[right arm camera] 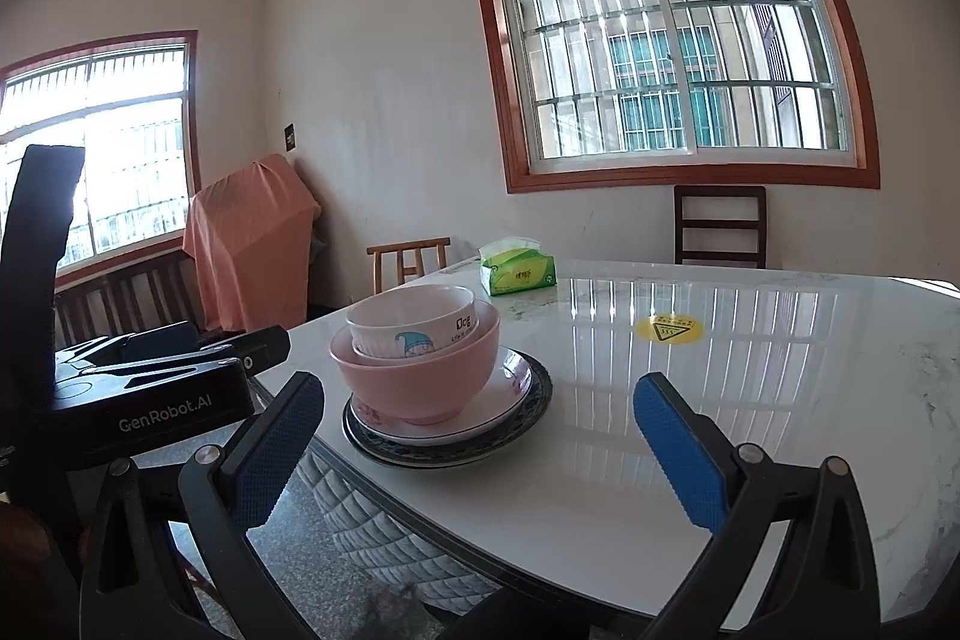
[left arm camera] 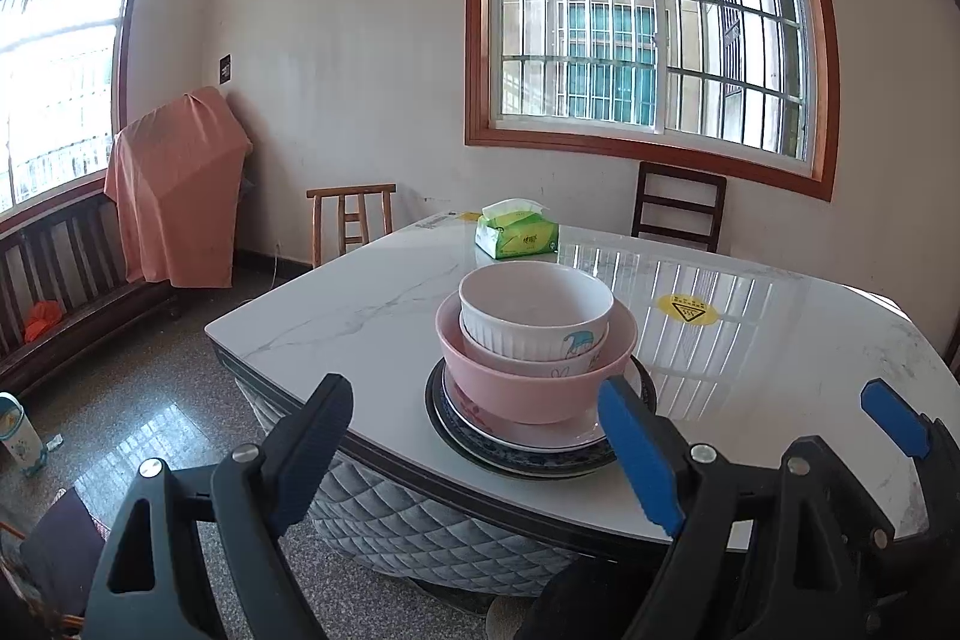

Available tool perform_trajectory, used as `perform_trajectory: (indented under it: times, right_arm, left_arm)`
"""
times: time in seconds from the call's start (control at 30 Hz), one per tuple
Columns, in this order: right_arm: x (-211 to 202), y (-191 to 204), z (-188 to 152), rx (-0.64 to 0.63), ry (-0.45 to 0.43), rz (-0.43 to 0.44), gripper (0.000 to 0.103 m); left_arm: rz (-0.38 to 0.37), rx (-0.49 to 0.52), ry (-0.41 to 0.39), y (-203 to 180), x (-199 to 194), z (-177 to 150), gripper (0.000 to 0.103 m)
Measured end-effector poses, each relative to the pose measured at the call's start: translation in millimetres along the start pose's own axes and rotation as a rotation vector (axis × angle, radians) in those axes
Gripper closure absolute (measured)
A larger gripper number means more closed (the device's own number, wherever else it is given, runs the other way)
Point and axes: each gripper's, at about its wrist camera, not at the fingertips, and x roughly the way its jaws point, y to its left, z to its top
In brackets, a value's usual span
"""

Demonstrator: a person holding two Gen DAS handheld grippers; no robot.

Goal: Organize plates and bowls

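We see a white ribbed bowl (left arm camera: 536, 307) nested in a second white bowl (left arm camera: 564, 355) printed with a blue-hatted cartoon figure, both inside a plain pink bowl (left arm camera: 516, 388). Beneath sits a white plate (right arm camera: 510, 394) with small red marks, on a plate (right arm camera: 540, 400) rimmed in dark blue pattern. Our table (left arm camera: 360, 316) is white marble with grey veins and carries a yellow sticker (left arm camera: 687, 309). The tissue pack (left arm camera: 517, 238) is green. Our gripper pads (right arm camera: 684, 454) are blue on black frames. An orange cloth (left arm camera: 174, 184) drapes something by the wall.
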Motion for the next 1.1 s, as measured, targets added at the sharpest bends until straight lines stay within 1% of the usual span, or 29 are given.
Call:
perform_trajectory:
  times: [0.47, 0.63, 0.73, 0.8, 0.87, 0.93, 1.0, 1.03, 1.1]
  right_arm:
    - [3.5, -1.3, -4.2, 0.006, 0.026, 0.005, 0.000]
    - [4.6, -4.6, -6.9, 0.013, 0.036, 0.004, 0.000]
    - [3.4, -13.8, -4.5, 0.022, 0.044, 0.004, 0.000]
    - [5.0, -32.2, 1.3, 0.044, 0.075, -0.006, 0.000]
    - [12.2, -60.9, 7.8, 0.048, 0.145, -0.059, 0.000]
    - [23.0, -97.0, 11.5, 0.005, 0.220, -0.166, 0.000]
    - [34.1, -138.8, 11.9, -0.035, 0.296, -0.281, 0.000]
    - [39.3, -162.6, 10.2, -0.035, 0.327, -0.323, 0.000]
    - [54.2, -212.0, 2.3, -0.018, 0.438, -0.399, 0.000]
  left_arm:
    - [0.005, 0.011, 0.025, -3.4, 5.1, -3.5, 0.017]
    - [-0.004, 0.016, 0.036, -5.4, 6.7, -3.2, 0.017]
    - [-0.017, 0.025, 0.042, -7.1, 8.5, -3.6, 0.017]
    - [-0.008, 0.031, 0.033, -8.3, 9.4, -3.4, 0.017]
    - [0.010, 0.040, 0.004, -9.3, 8.0, -2.6, 0.017]
    - [0.031, 0.042, -0.015, -10.0, 6.8, -1.3, 0.017]
    - [0.026, 0.039, -0.012, -11.1, 8.1, -0.2, 0.017]
    - [0.021, 0.032, -0.005, -11.0, 9.7, 0.1, 0.017]
    - [0.023, 0.029, 0.016, -12.6, 14.5, 0.0, 0.017]
